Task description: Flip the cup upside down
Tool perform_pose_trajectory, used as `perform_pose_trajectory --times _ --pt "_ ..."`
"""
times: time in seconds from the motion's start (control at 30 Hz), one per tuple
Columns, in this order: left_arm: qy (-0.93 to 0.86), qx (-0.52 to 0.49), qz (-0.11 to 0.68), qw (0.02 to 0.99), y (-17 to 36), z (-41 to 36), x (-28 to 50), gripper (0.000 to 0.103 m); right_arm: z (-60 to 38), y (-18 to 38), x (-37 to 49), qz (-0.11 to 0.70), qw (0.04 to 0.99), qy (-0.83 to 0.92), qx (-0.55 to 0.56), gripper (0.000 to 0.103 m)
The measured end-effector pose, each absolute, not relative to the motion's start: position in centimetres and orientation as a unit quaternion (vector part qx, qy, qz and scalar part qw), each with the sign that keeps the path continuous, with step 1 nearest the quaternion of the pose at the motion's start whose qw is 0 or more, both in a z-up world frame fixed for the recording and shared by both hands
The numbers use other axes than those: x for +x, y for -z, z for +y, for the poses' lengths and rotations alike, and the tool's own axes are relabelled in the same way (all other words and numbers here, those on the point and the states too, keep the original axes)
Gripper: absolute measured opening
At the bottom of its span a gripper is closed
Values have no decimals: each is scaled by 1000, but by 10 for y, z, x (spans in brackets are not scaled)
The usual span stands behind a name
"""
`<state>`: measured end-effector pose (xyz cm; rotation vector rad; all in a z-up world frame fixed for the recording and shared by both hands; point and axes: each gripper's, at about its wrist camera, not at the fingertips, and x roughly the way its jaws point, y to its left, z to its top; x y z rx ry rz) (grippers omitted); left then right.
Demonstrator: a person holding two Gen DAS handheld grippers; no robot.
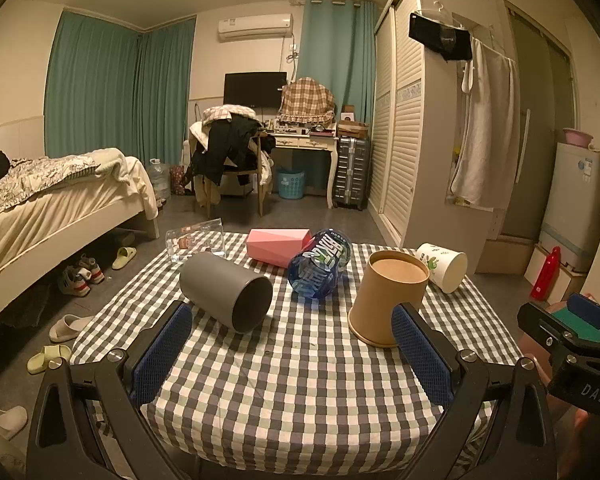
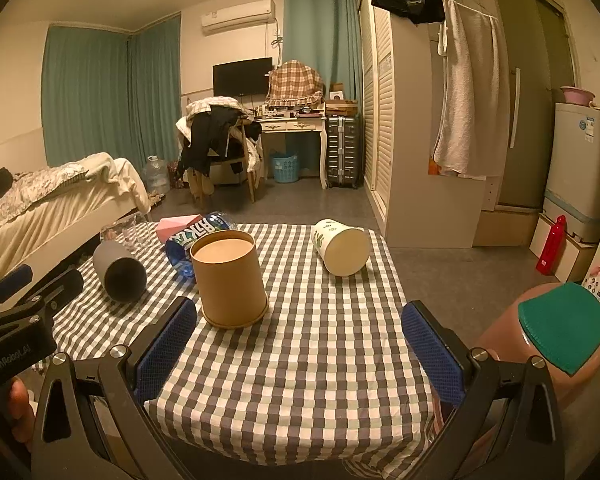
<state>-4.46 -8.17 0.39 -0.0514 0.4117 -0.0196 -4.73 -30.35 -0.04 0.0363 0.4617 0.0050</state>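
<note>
The brown paper cup (image 1: 388, 298) (image 2: 230, 278) stands upside down, base up, on the checkered tablecloth (image 1: 300, 380) (image 2: 300, 360).

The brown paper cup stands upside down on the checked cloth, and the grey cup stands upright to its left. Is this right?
Not quite. The brown paper cup does stand upside down on the checked cloth, but the grey cup to its left lies on its side, its open mouth facing the camera. Both wrist views show this.

- "DAS" stood in pale letters on the black body of the right gripper (image 1: 580, 344), seen to the right of the left tongs.
- "GenRobot.ai" ran along the black body of the left gripper (image 2: 12, 316), left of the right tongs.
- Large white lettering on the blue bottle (image 1: 320, 264) beyond the tongs could not be read.
</note>
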Motion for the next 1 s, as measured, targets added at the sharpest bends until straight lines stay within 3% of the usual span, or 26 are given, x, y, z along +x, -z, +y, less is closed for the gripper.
perform_pose_trajectory --times 1.0 --pt "17 -26 204 978 -4 -81 -46 103 -301 4 -46 233 972 -3 11 103"
